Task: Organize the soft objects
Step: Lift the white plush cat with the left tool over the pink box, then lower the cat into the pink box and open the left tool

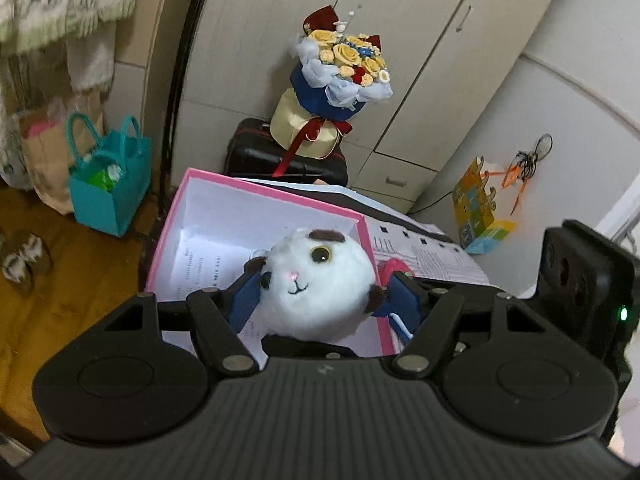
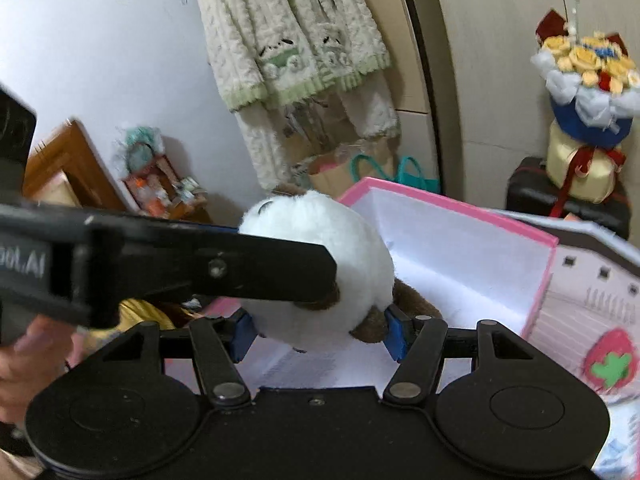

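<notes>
Gripping one round white plush toy [image 1: 316,288] from both sides: left tongs [image 1: 320,300] partly open, blue pads [image 1: 244,300] pressed into the toy's flanks, toy's face turned back toward the camera. Far left of the left tongs, on the wooden floor: teal gift bag [image 1: 108,184]. Directly beyond and below the left tongs: pink-rimmed box [image 1: 256,216], open, white inside, with the toy held above its near part. Further ahead: black suitcase [image 1: 280,156] carrying a flower bouquet [image 1: 340,68].

In the right wrist view, crossing from the left edge: arm of the left tongs, dark and blurred, laid over the toy. Right tongs [image 2: 320,332] likewise partly open, blue pads [image 2: 396,332] closed on the lower part of the same toy [image 2: 320,240], brown patches showing near the right pad. Ahead and right of the right tongs: box [image 2: 460,248]. Lower right: strawberry-patterned item [image 2: 608,360], unidentified.
</notes>
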Available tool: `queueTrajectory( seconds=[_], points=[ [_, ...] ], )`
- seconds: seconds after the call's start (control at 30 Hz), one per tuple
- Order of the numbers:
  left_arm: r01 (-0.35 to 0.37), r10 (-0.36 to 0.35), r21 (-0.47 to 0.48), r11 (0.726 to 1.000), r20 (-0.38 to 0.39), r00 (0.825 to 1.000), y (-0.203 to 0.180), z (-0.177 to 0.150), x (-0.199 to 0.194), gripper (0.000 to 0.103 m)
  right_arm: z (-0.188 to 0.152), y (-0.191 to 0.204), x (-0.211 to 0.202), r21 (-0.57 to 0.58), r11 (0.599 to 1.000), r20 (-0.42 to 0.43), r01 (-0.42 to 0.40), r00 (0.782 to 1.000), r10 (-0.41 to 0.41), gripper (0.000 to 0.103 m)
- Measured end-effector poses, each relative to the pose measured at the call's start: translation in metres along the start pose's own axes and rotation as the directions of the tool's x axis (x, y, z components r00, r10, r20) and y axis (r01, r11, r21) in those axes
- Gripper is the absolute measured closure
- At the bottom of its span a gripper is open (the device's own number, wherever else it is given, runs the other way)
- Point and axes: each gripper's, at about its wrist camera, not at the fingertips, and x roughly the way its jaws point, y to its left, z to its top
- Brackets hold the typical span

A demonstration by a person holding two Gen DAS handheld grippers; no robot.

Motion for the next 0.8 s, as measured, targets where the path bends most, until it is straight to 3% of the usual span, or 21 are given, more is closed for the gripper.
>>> queueTrajectory(
  seconds=[0.17,0.33,0.5,0.63,0.8],
  points=[
    [-0.012,0.009,-0.098,0.995,-0.028,1.000,0.013,0.001,0.036,0.037,0.011,-0.017,0.021,-0.035,0.997,-0.091,0.069,0.993,-0.072,0.036],
    [-0.041,0.030,-0.223,0.974,-0.054,0.998,0.031,0.001,0.065,0.038,0.024,-0.031,0.048,-0.025,0.994,-0.208,0.107,0.972,-0.110,0.036],
    [-0.039,0.015,-0.261,0.964,-0.093,0.996,0.036,0.000,0.084,0.040,0.022,-0.031,0.059,-0.062,0.979,-0.247,0.196,0.947,-0.205,0.033],
    [-0.041,0.010,-0.274,0.961,-0.114,0.993,0.039,-0.003,0.098,0.041,0.015,-0.025,0.067,-0.162,0.952,-0.248,0.259,0.923,-0.293,0.032],
    [-0.049,0.016,-0.298,0.953,-0.114,0.993,0.044,-0.005,0.102,0.041,0.016,-0.024,0.071,-0.199,0.943,-0.237,0.267,0.921,-0.311,0.029]
  ],
)
